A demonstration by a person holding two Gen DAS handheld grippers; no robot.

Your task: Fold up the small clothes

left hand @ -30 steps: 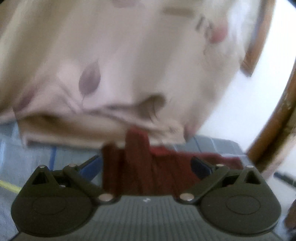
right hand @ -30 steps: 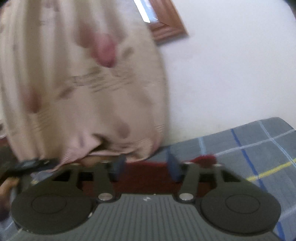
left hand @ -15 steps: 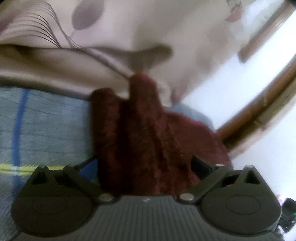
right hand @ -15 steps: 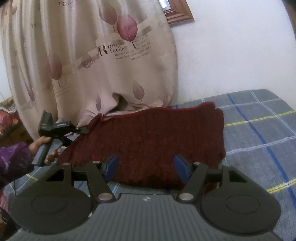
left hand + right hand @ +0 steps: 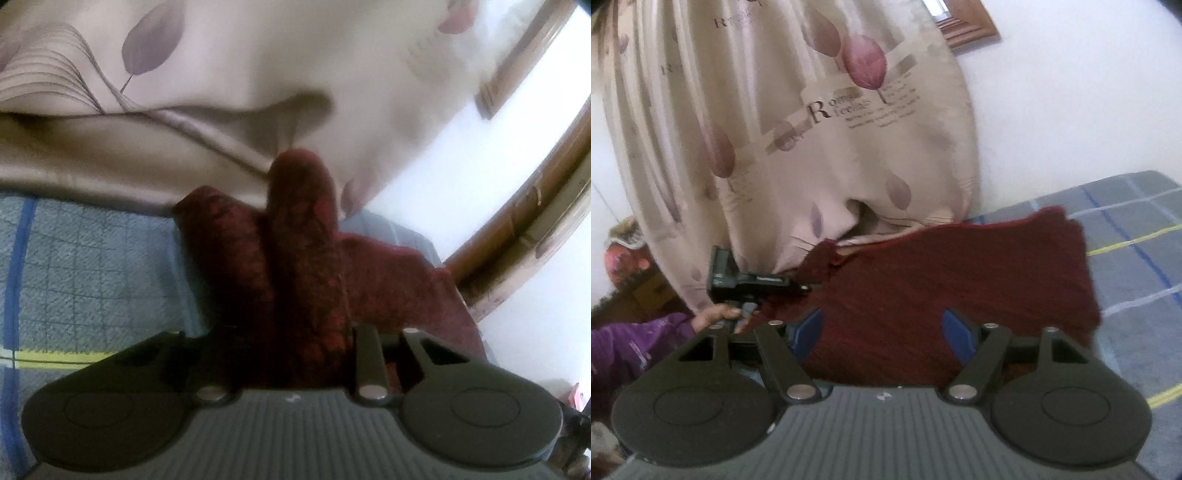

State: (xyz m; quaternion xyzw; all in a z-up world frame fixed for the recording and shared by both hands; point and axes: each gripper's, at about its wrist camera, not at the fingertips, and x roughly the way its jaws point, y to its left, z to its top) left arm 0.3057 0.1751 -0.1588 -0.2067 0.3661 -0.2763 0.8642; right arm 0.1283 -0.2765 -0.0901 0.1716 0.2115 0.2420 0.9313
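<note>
Dark red knitted garment (image 5: pixel 960 295) lies spread near the far edge of our grey checked bedspread (image 5: pixel 1137 273), against the beige leaf-printed curtain (image 5: pixel 798 122). Our left gripper (image 5: pixel 291 332) has just been closing and now pinches a bunched ridge at the garment's left corner; our right gripper (image 5: pixel 882 332) has just been opening, its blue pads spread over the near hem, gripping nothing. We judge a fold is starting; next, the right must close on that hem. White wall (image 5: pixel 1071 110) behind.
</note>
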